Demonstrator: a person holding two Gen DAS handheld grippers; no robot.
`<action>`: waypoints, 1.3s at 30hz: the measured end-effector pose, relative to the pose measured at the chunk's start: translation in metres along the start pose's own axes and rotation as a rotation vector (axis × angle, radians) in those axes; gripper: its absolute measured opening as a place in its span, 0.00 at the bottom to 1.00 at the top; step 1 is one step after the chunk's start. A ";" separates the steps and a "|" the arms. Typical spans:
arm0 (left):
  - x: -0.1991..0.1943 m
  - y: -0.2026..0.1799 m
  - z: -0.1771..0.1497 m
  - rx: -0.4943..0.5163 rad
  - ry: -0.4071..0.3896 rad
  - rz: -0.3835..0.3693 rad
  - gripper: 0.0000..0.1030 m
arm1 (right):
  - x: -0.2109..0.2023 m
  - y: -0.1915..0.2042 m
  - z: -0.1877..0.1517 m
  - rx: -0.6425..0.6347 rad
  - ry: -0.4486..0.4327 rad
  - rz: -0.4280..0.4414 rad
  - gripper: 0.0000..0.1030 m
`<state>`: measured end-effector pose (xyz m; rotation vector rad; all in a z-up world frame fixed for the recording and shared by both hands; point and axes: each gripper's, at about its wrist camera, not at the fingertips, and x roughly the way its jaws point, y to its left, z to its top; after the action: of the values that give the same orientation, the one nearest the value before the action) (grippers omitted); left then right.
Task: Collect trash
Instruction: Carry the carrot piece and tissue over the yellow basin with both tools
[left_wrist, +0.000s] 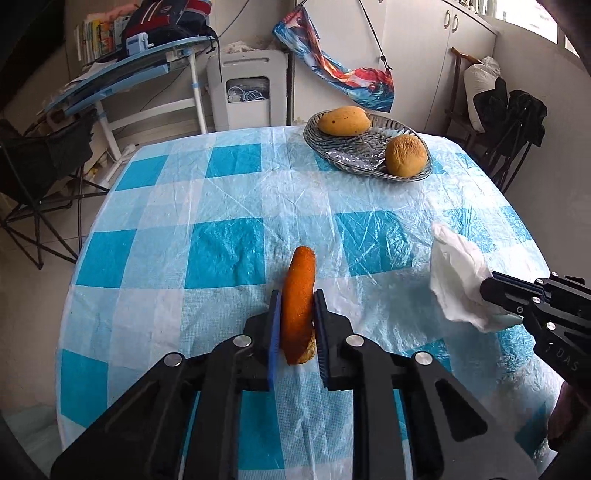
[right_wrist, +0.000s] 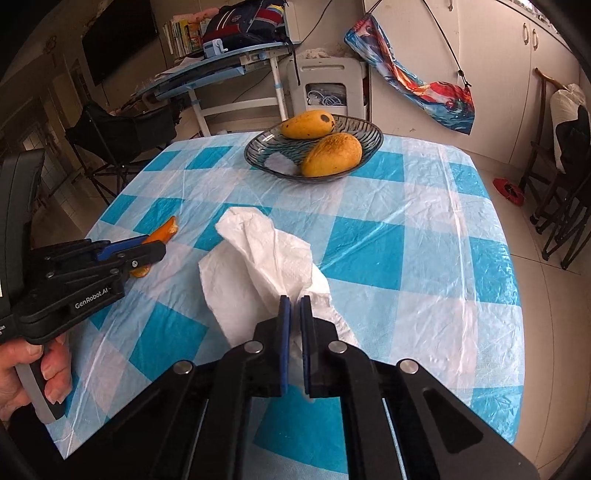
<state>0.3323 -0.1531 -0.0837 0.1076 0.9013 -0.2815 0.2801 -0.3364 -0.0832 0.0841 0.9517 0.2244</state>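
Note:
My left gripper (left_wrist: 297, 295) is shut on an orange fruit peel (left_wrist: 299, 291), which stands on edge between the blue pads just above the checked tablecloth. The peel also shows in the right wrist view (right_wrist: 168, 230), in the left gripper (right_wrist: 153, 247). My right gripper (right_wrist: 294, 301) is shut on a crumpled white paper napkin (right_wrist: 258, 266) and holds it above the table. In the left wrist view the napkin (left_wrist: 458, 275) hangs from the right gripper (left_wrist: 487, 288) at the right.
A glass bowl (left_wrist: 369, 146) with two mangoes (left_wrist: 345, 120) stands at the far side of the table; it also shows in the right wrist view (right_wrist: 314, 147). The blue-and-white tablecloth (left_wrist: 221, 206) covers the table. Folding chairs stand left and right.

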 end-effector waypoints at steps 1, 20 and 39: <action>-0.007 0.002 -0.003 -0.005 -0.007 -0.002 0.15 | -0.005 0.005 -0.001 -0.003 -0.011 0.017 0.05; -0.164 0.036 -0.135 -0.103 -0.107 0.055 0.16 | -0.113 0.105 -0.116 -0.001 -0.091 0.295 0.05; -0.212 0.011 -0.242 -0.103 0.019 -0.007 0.16 | -0.118 0.138 -0.203 -0.026 0.072 0.257 0.05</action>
<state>0.0282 -0.0505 -0.0669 0.0116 0.9339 -0.2404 0.0274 -0.2341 -0.0836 0.1759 1.0084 0.4789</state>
